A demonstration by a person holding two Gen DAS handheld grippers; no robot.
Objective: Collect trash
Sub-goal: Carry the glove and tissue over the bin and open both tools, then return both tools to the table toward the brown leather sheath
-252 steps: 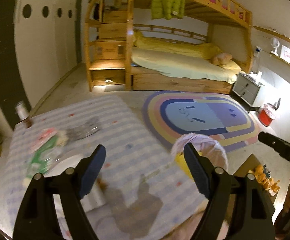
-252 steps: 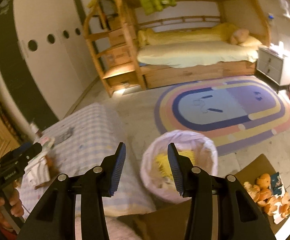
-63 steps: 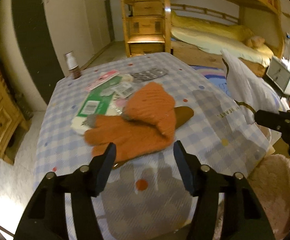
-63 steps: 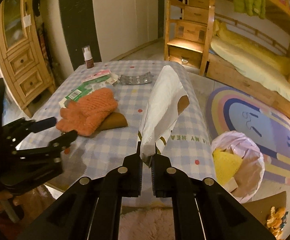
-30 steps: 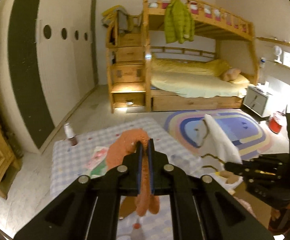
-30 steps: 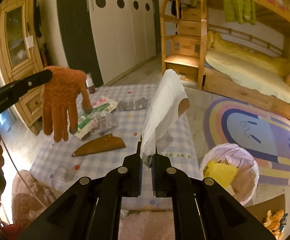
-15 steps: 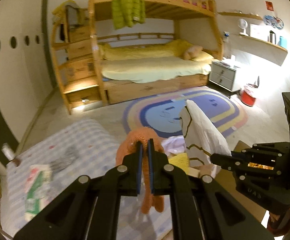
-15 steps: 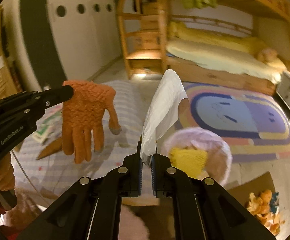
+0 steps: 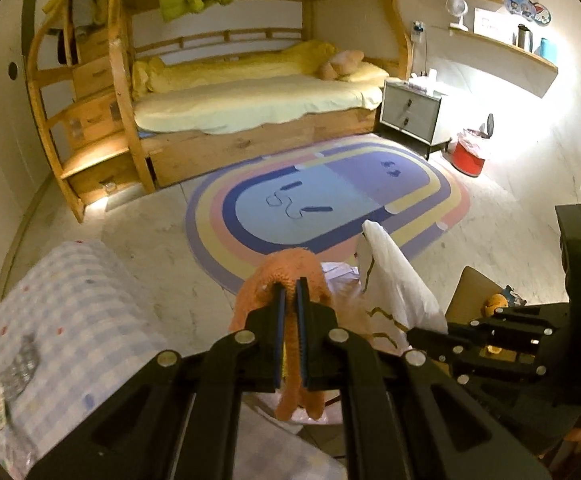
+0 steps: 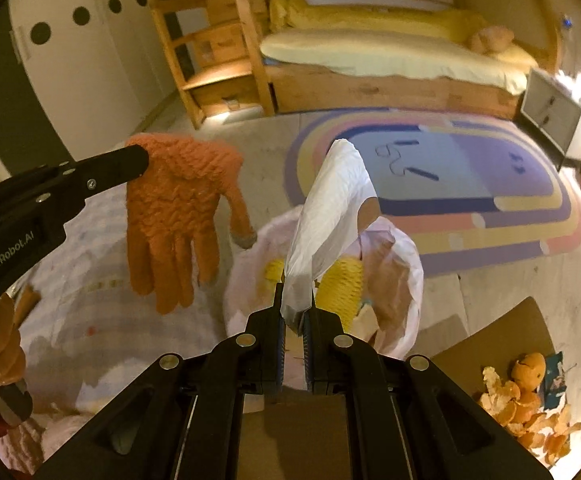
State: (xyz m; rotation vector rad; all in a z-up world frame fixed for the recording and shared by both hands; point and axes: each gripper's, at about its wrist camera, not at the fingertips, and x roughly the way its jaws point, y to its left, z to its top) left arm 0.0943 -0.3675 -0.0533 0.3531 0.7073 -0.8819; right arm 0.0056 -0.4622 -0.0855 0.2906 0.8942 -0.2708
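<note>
Orange knit wool fills the left gripper [image 9: 289,294]: its jaws are pinched tight on a glove [image 10: 178,216], which hangs fingers-down at centre left of the right wrist view, over the checked cloth of the table [image 9: 70,304] and just left of the bin's rim. The right gripper [image 10: 293,312] clamps narrowly on a white paper bag [image 10: 326,216] that stands up from its jaws, directly above the bin [image 10: 406,280], low in the middle of that frame.

The step in hand looks like dropping both pieces into the bin. To do it well, I would bring the glove further right until its fingertips hang inside the pale liner rim, not across it, then part the jaws fully. The paper bag looks about in place; tipping it downward before letting go should stop it from catching on the rim or falling flat across the mouth.

Something yellow [image 10: 342,280] already takes up much of the bin, so the bag may sit high and slide off. The 2 grippers are close together, so releasing 1 at a time seems safer.

Around them: orange peel [image 10: 530,400] on the floor at lower right of the right wrist view, still to be collected, a striped rug [image 9: 330,200] behind, and a red bucket [image 9: 468,160] at right in the left wrist view.
</note>
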